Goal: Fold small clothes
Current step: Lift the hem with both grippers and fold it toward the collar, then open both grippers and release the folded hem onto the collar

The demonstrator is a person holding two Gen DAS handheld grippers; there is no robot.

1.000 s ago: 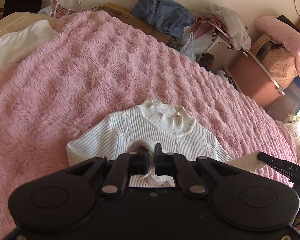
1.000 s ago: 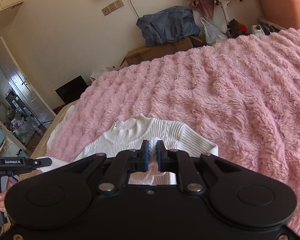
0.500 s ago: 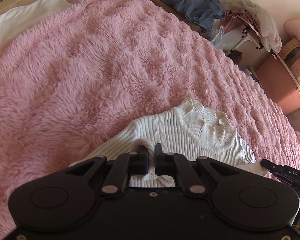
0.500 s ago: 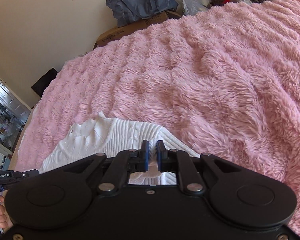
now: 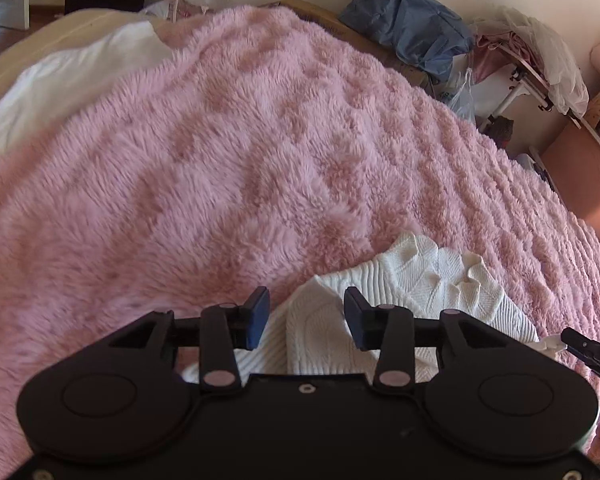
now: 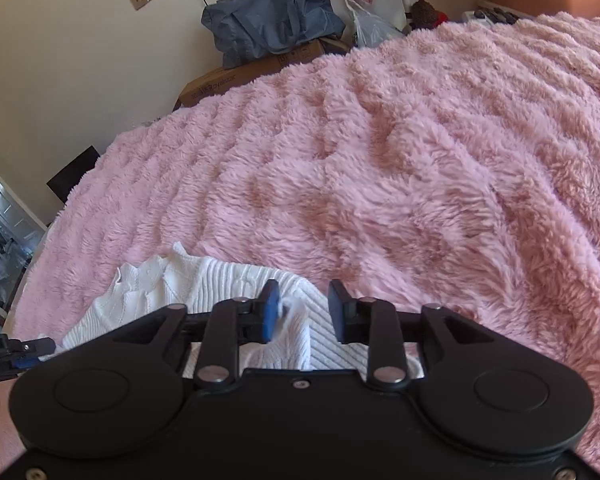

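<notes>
Your left hand-held gripper (image 5: 304, 316) has just been opening; its jaws stand wide and press nothing, with the white sweater (image 5: 432, 280) on the pink blanket (image 5: 220, 168) just under them. Your right hand-held gripper (image 6: 302, 308) has also just been opening, over the same sweater's fold.

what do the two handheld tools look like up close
Both are matte black plastic. The left tool and right tool each have a wide rounded body with two round discs, silver-riveted linkage arms, and blue pads on the fingers. White lettering marks each handle.
</notes>
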